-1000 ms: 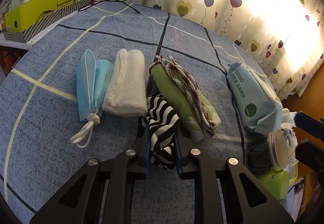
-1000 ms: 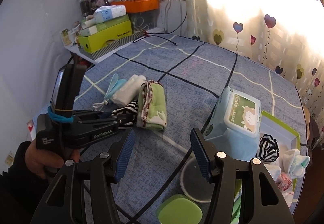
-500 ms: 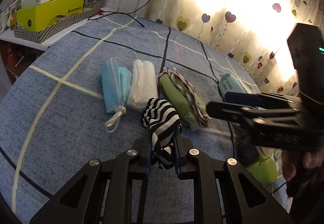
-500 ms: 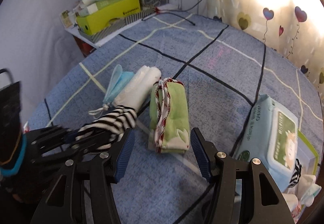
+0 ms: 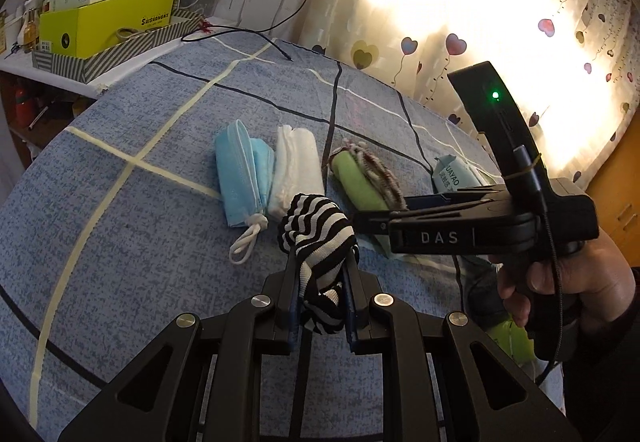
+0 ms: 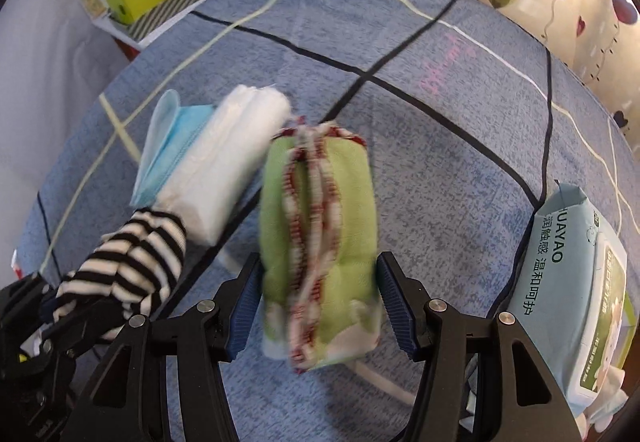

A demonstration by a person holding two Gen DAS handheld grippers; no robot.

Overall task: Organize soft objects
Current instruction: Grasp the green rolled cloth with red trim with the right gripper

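While the left gripper (image 5: 322, 282) stays clamped narrow on the black-and-white striped knit sock (image 5: 318, 238), lifted off the cloth at the six o'clock edge of the row, the right gripper (image 6: 318, 302) has swung in from the three o'clock side over the last second and now stands with its jaws spread wide, one blue ribbed pad (image 6: 244, 298) on each flank of the folded green terry towel with red-and-white trim (image 6: 320, 234). Whether the pads already touch the towel cannot be told; the picture is blurred there. Judging from this, the row is being reworked: the sock is out of its slot and the towel looks next to be gripped or nudged, so the sorting seems midway. Outward from the jaws, at about eleven o'clock from the towel in the right wrist view, lie the folded white fluffy cloth (image 6: 228, 170), thick and pillowy, and beyond it the pale blue pleated face mask (image 6: 168, 146), thin and papery, its white ear loops (image 5: 250, 238) knotted at the near end. At three o'clock sits the glossy light-blue wet-wipe pack (image 6: 580, 302), smooth and crinkly. All rest on the blue speckled tablecloth with cream and black lines (image 5: 120, 262), soft and slightly wrinkled.
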